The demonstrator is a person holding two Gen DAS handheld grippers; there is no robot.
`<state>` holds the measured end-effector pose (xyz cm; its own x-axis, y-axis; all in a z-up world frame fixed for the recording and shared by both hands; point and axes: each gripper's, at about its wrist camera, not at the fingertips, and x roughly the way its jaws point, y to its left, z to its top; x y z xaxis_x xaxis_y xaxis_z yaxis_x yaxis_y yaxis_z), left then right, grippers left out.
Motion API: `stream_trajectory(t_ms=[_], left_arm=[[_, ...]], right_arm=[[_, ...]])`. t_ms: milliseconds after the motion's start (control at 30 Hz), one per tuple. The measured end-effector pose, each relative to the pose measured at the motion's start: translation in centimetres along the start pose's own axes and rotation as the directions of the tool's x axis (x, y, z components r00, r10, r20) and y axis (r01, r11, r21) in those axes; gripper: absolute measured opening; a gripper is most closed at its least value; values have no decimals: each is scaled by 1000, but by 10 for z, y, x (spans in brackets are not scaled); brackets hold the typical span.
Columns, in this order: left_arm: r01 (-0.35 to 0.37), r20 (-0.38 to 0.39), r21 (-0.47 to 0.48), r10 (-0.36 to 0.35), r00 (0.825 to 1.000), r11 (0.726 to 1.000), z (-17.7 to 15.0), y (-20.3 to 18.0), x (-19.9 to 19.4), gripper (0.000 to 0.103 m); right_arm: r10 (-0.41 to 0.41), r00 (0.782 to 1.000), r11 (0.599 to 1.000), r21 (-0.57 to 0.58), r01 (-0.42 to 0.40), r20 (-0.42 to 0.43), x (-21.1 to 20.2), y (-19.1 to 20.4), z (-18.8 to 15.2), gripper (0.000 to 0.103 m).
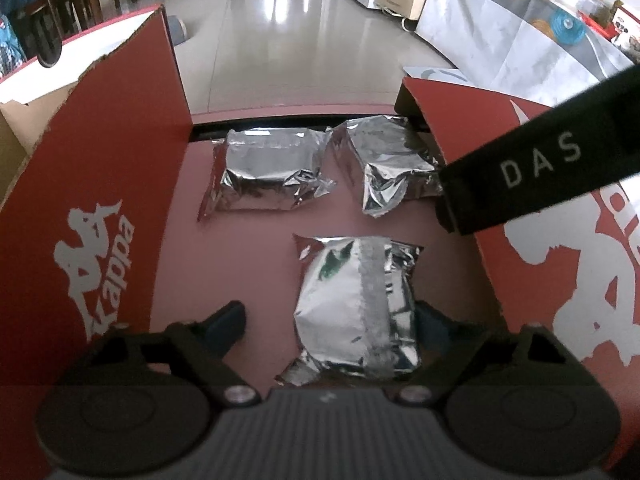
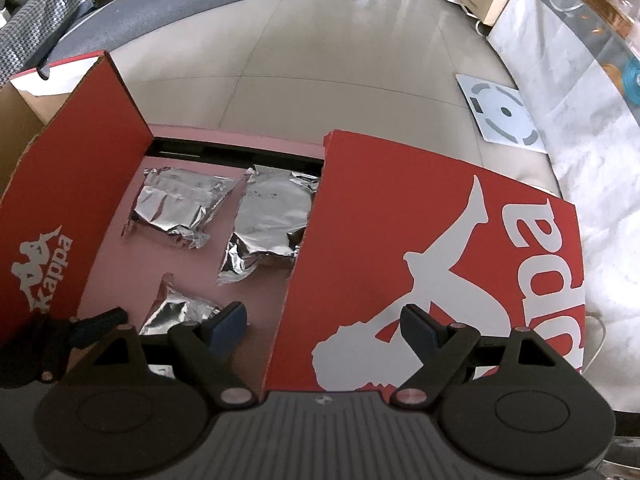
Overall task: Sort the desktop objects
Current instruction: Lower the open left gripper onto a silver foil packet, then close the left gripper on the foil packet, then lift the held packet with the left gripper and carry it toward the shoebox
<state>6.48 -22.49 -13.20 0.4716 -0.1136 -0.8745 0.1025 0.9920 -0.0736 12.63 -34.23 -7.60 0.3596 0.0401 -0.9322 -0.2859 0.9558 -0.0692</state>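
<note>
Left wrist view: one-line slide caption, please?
Open left gripper straddles nearest foil packet; two more lie beyond, between red box flaps.

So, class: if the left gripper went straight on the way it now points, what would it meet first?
Most likely the nearest foil packet, which already lies between the open fingers of the left gripper on the pink surface. Height above it is unclear.
</note>
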Motion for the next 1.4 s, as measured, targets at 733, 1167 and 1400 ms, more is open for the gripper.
stream_trajectory(t_ms=[733,1167,1400], left_arm=[[1,1,-4,-1,1000,1000,-7,-4,-11,57],[7,16,-2,-7,1000,1000,-9,-1,-23,57],[7,32,8,-8,999,1000,-10,-2,-34,57]], right_arm=[[19,1000,1000,-19,-19,0,0,3,-3,84],[-15,1000,1000,2,15,10,-4,0,-3,84],[-21,1000,1000,8,21,20,-8,-2,-3,84]])
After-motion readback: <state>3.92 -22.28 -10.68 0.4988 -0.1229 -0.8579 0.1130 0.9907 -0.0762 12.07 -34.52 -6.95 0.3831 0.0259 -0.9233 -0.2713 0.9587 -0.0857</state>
